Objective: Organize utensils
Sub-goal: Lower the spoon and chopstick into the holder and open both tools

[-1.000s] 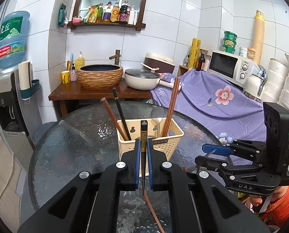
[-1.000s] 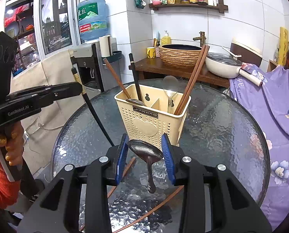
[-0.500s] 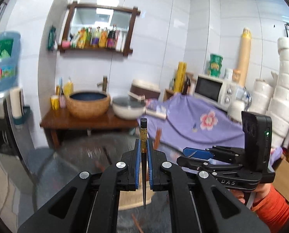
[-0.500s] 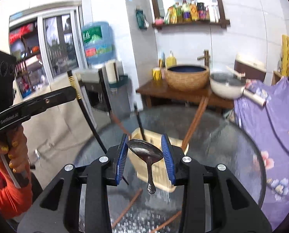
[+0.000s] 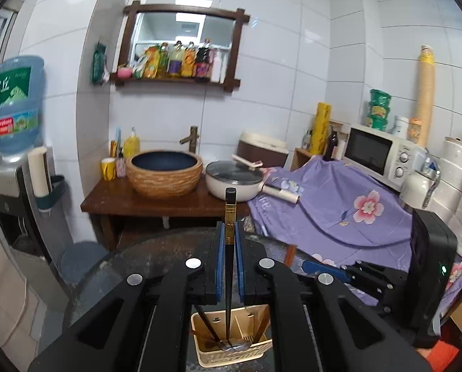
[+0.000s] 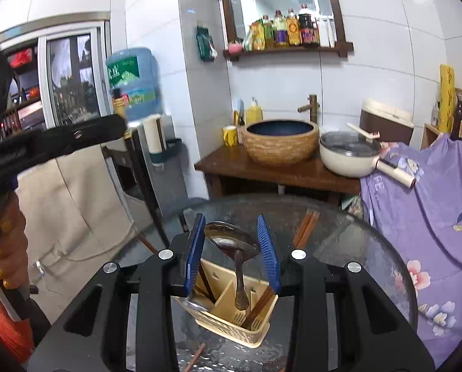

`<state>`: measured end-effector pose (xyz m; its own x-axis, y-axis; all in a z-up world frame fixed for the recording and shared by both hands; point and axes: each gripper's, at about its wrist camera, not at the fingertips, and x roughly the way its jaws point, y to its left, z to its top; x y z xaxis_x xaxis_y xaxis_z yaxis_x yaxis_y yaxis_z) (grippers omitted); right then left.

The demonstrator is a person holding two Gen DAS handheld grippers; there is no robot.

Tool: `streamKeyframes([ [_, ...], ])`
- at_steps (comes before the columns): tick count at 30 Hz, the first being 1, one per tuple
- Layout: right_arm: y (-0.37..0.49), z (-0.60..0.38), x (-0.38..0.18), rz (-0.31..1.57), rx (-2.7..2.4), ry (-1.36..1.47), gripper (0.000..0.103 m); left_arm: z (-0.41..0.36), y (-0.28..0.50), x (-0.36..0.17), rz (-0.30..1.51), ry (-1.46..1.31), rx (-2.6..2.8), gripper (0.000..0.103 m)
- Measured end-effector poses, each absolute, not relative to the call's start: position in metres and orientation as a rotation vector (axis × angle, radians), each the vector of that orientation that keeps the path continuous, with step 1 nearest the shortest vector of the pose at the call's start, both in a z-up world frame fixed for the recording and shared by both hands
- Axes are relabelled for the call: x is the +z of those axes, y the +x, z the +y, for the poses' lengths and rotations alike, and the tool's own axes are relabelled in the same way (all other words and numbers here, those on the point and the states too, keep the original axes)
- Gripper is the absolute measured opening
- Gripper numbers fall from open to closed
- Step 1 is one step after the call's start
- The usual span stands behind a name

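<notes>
In the left wrist view, the left hand-held gripper (image 5: pixel 228 265) is clamped on a black chopstick (image 5: pixel 229 248) that stands upright between its blue pads. A second ago the cream utensil caddy (image 5: pixel 231 339) stood ahead of it on the glass surface (image 5: pixel 144 257); now the caddy lies straight below, and the chopstick's tip hangs over its left-hand compartments, where other chopsticks and a spoon bowl already rest. The hand has lifted and swung over the caddy, so the chopstick looks ready to go down.

In the right wrist view, the right hand-held gripper (image 6: pixel 232 249) holds a dark metal spoon (image 6: pixel 235 248) by its bowl, jaws fairly wide, with the handle hanging down. The caddy (image 6: pixel 228 310) was in front of it a second ago and now sits directly underneath; the handle tip hangs over the middle divider, beside the brown chopsticks (image 6: pixel 259 305) in the right section. More chopsticks still lie on the glass (image 6: pixel 348 248) near the lower edge of the view, so the sorting seems unfinished. Both utensils appear poised to be lowered, and each must clear the dividers to land in the proper slot.
</notes>
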<state>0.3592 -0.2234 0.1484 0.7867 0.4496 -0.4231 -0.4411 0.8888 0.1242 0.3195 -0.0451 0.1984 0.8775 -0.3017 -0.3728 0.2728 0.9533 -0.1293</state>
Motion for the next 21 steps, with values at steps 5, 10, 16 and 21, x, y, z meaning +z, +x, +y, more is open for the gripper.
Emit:
streamKeyframes([
  [5,0.366,-0.222,0.115,0.495,0.478,0.031,0.036,-0.042,0.34,0.162,0.474,-0.106,-0.292,0.007],
  [10,0.369,-0.218,0.09,0.523,0.466,0.013,0.036,-0.049,0.346,0.129,0.533,-0.087,-0.291,0.007],
  [16,0.371,-0.212,0.067,0.546,0.462,-0.007,0.036,-0.059,0.347,0.098,0.59,-0.059,-0.305,0.007],
  [21,0.368,-0.211,0.055,0.551,0.451,-0.019,0.036,-0.058,0.35,0.086,0.603,-0.051,-0.29,0.007],
])
